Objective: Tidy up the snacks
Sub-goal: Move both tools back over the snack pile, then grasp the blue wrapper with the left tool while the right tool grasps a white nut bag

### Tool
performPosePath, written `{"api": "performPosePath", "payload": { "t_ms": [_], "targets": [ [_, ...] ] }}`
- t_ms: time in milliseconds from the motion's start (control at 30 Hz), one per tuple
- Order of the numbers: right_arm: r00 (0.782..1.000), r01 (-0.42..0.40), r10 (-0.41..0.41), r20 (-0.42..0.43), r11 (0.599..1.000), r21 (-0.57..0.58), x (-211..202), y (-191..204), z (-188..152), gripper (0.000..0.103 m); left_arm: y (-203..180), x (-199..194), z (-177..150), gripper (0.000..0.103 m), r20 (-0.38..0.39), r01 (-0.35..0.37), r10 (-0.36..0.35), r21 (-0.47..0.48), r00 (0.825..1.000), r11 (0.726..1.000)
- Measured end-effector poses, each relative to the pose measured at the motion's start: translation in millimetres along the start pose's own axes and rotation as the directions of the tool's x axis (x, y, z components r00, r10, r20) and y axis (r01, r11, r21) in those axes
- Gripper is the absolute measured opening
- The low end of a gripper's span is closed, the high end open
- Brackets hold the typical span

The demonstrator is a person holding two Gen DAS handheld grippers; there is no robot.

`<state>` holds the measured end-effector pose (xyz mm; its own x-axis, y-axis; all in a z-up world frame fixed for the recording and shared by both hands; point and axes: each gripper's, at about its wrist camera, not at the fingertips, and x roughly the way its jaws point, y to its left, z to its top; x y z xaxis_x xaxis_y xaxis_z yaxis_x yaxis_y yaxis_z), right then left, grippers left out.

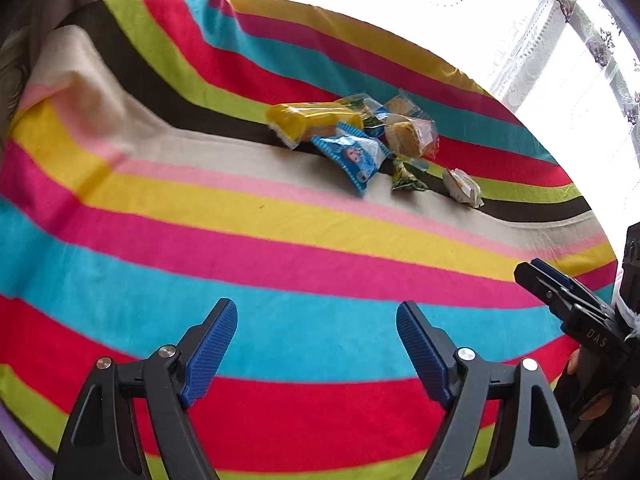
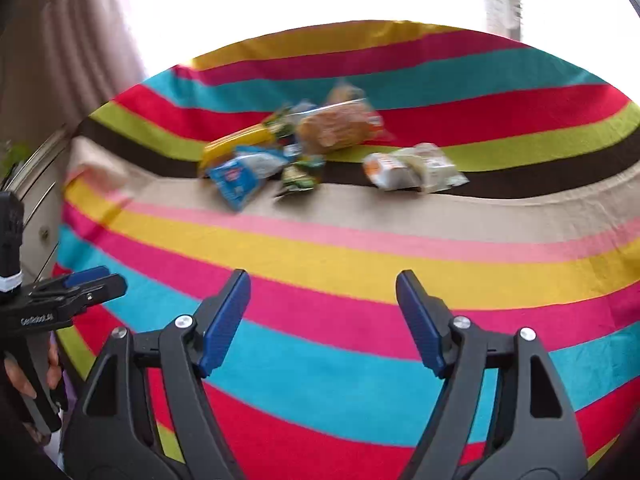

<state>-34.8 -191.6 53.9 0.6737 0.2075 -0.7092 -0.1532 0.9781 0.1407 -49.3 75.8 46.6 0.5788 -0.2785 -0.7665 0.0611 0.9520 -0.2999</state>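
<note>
Several wrapped snacks lie in a loose pile on a striped cloth (image 1: 200, 240). A yellow packet (image 1: 308, 120) sits at the pile's left, a blue packet (image 1: 352, 156) in front of it, a clear-wrapped cake (image 1: 412, 136) to the right, a small green packet (image 1: 408, 174) and a white packet (image 1: 462, 188) apart at the right. In the right wrist view the pile shows blurred: yellow packet (image 2: 236, 144), blue packet (image 2: 236, 180), cake (image 2: 336, 128), green packet (image 2: 300, 176), white packet (image 2: 412, 168). My left gripper (image 1: 316, 316) is open and empty, well short of the pile. My right gripper (image 2: 323, 284) is open and empty too.
The striped cloth (image 2: 360, 264) covers the whole surface. A bright window with lace curtains (image 1: 560, 60) lies behind. A drawer unit (image 2: 36, 200) stands at the left. The right gripper shows at the left wrist view's right edge (image 1: 560, 292); the left gripper shows at the right wrist view's left edge (image 2: 76, 284).
</note>
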Motion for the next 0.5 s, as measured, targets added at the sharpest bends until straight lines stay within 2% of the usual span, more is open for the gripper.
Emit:
{"api": "performPosePath", "payload": {
  "t_ms": [67,200,267,400,500],
  "targets": [
    [0.999,0.04,-0.04,-0.009,0.998,0.043,18,-32,17,0.078,-14,24,14,0.083,-0.009,0.017,-0.017,0.002,1.0,1.0],
    [0.997,0.07,-0.071,0.008,0.993,0.1,51,-81,58,0.078,-26,57,37,0.083,-0.02,0.025,-0.026,-0.017,0.999,1.0],
    [0.997,0.071,-0.072,0.029,0.996,0.049,62,-90,77,0.078,-30,63,45,0.083,0.002,0.016,-0.016,-0.026,1.0,1.0],
    [0.998,0.067,-0.066,0.011,0.991,-0.117,102,-86,106,0.078,-35,74,53,0.083,0.005,0.027,-0.027,-0.029,1.0,0.999],
    [0.994,0.06,-0.078,-0.076,0.975,-0.213,134,-84,109,0.076,-35,84,58,0.083,0.005,0.019,-0.019,-0.05,1.0,0.999]
  ]
}}
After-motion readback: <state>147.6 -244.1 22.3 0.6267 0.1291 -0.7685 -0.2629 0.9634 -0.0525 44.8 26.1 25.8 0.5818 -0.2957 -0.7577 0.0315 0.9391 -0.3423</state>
